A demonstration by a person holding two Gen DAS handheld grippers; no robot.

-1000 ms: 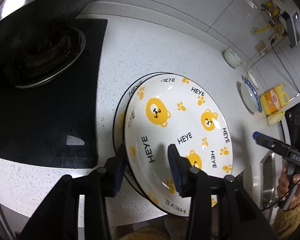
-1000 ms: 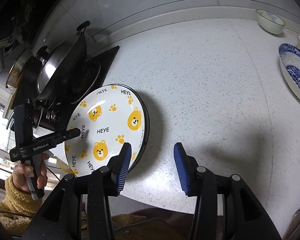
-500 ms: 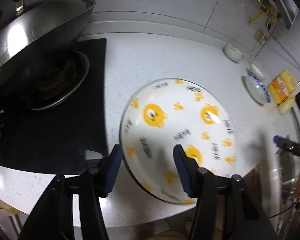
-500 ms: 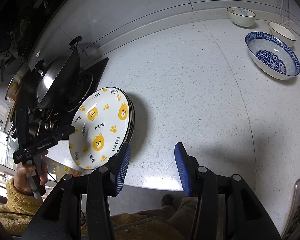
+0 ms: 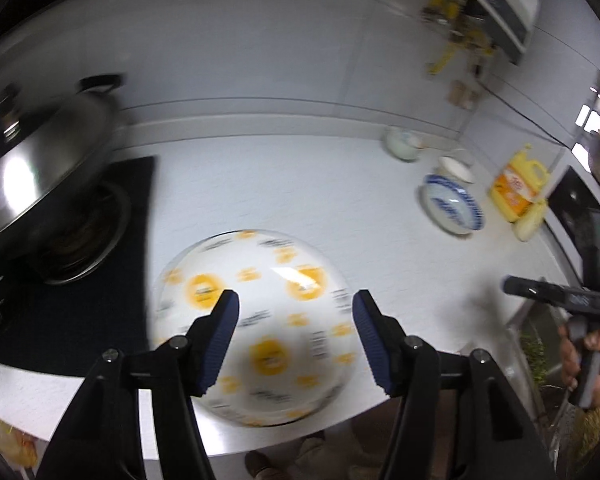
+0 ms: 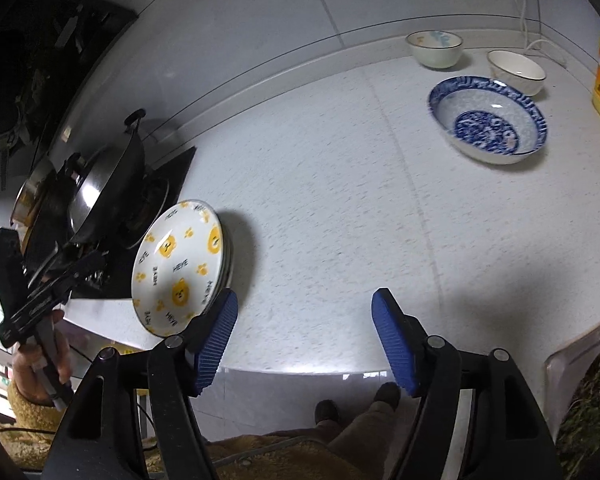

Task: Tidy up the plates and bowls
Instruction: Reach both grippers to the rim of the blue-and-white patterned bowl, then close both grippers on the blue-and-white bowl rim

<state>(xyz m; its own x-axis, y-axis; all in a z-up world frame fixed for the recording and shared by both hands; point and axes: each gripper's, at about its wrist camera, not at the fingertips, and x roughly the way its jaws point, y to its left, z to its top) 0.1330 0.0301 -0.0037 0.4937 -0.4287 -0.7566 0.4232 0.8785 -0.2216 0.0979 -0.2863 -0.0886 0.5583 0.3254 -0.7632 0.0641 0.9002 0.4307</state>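
From the left wrist, the left gripper (image 5: pixel 294 312) has just been spreading its jaws, nothing pinched, above the blurred stack of white bear-print plates (image 5: pixel 256 328) at the speckled white counter's (image 5: pixel 300 184) front edge. From the right wrist, the right gripper (image 6: pixel 304 320), jaws likewise just spread and empty, hangs over bare counter, the stack just left of it and the blue-patterned porcelain bowl (image 6: pixel 488 120) well apart near two small white bowls (image 6: pixel 516 70).

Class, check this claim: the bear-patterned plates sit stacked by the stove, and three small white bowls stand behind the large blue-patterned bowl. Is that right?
One detail is wrong. The right wrist view shows only two small white bowls behind the large blue-patterned bowl, not three. The bear-patterned plates do sit stacked by the stove.
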